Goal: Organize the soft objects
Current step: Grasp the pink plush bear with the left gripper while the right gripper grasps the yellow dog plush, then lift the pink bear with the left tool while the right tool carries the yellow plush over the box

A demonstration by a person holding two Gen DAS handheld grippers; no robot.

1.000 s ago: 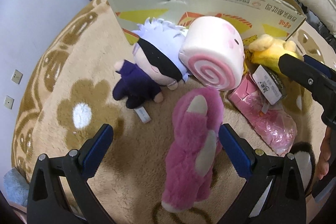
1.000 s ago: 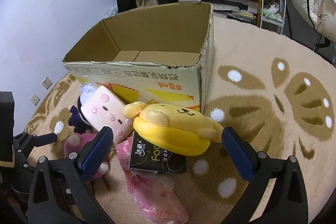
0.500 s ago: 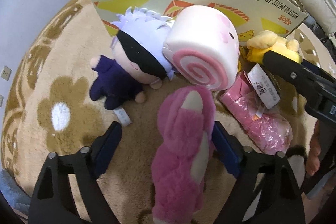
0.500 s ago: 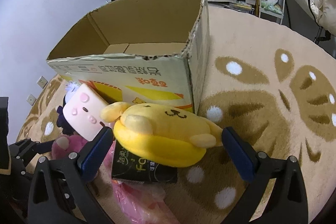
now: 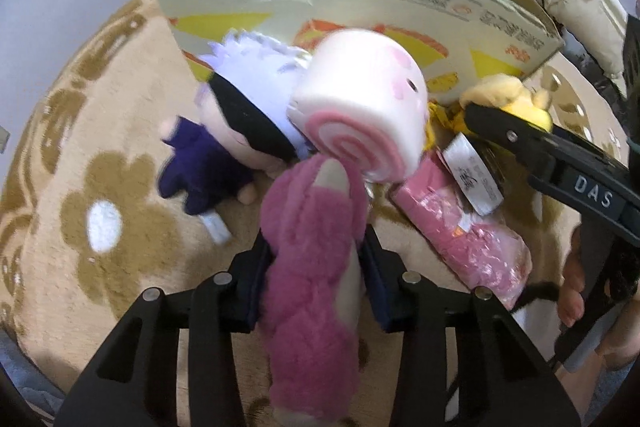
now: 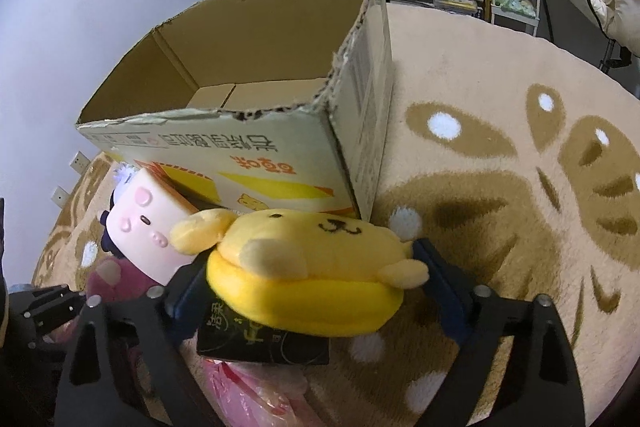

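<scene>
— Squeezing now: your left gripper [image 5: 316,267] has its blue pads pressed into both flanks of the pink plush bear [image 5: 316,259], which runs up the lower middle of the left wrist view, one paw pointing at the swirl-roll cushion [image 5: 360,107].

— And your right gripper [image 6: 308,287]?

— Clamped on the yellow dog plush [image 6: 304,267], one pad at each end, in the lower middle of the right wrist view. The plush sits on top of a black tissue pack [image 6: 260,343], with a pink plastic bag [image 6: 248,391] below that at the bottom edge.

— Where's the box?

— The cardboard box [image 6: 256,67] stands open-topped on the beige rug [image 6: 500,207], filling the upper left of the right wrist view. The toys lie along its printed front wall.

— Anything else in the pile?

— A white-haired doll in dark blue [image 5: 224,131] lies left of centre in the left wrist view, its head touching the cushion. At the right of that frame you can see your other gripper over the yellow plush, and the pink bag beneath it.
</scene>
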